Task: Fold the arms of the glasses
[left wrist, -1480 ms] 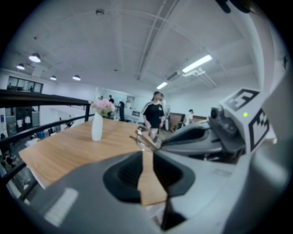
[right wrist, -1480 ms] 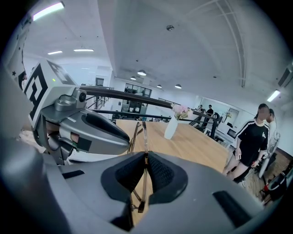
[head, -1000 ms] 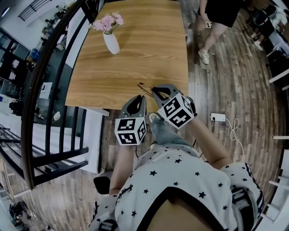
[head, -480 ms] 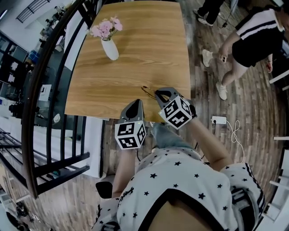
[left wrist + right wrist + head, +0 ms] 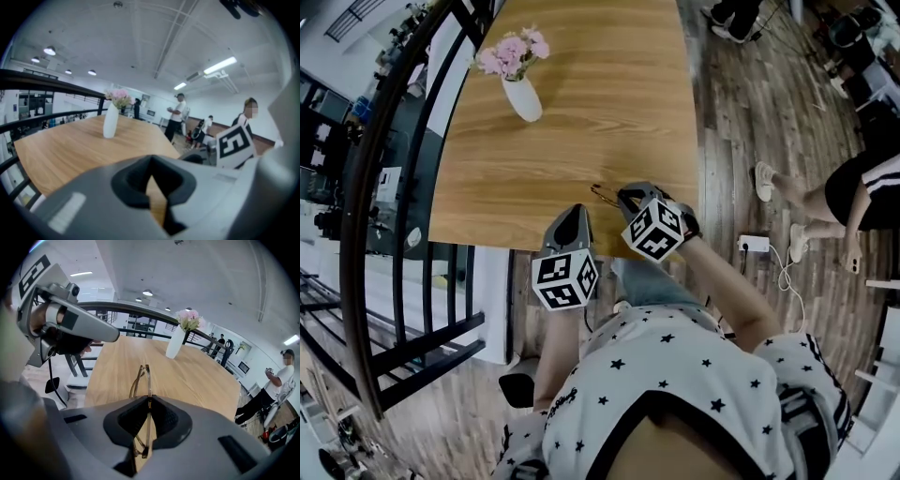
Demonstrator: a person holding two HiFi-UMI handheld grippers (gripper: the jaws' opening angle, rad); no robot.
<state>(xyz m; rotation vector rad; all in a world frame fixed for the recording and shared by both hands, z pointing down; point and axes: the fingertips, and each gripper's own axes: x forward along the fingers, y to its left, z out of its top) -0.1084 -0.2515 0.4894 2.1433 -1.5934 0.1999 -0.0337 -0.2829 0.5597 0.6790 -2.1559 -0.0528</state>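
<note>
A thin-framed pair of glasses [image 5: 602, 194] is near the front edge of the wooden table [image 5: 581, 112]. My right gripper [image 5: 628, 194] is shut on it. In the right gripper view the glasses [image 5: 143, 380] run edge-on between the closed jaws of my right gripper [image 5: 149, 399] and stick out ahead over the tabletop. My left gripper [image 5: 575, 208] hovers just left of them at the table's edge, shut with nothing between its pads [image 5: 151, 159]. It appears in the right gripper view as a grey beak, the left gripper [image 5: 110, 336].
A white vase of pink flowers [image 5: 522, 94] stands far back on the table's left side. A dark curved railing [image 5: 375, 187] borders the table on the left. On the floor at right lie a power strip [image 5: 753, 244] and cable, and a person's legs [image 5: 825, 192] pass by.
My left gripper's jaws have shut, with nothing between them. My right gripper has come down toward the tabletop with the glasses. The person on the right has walked on.
</note>
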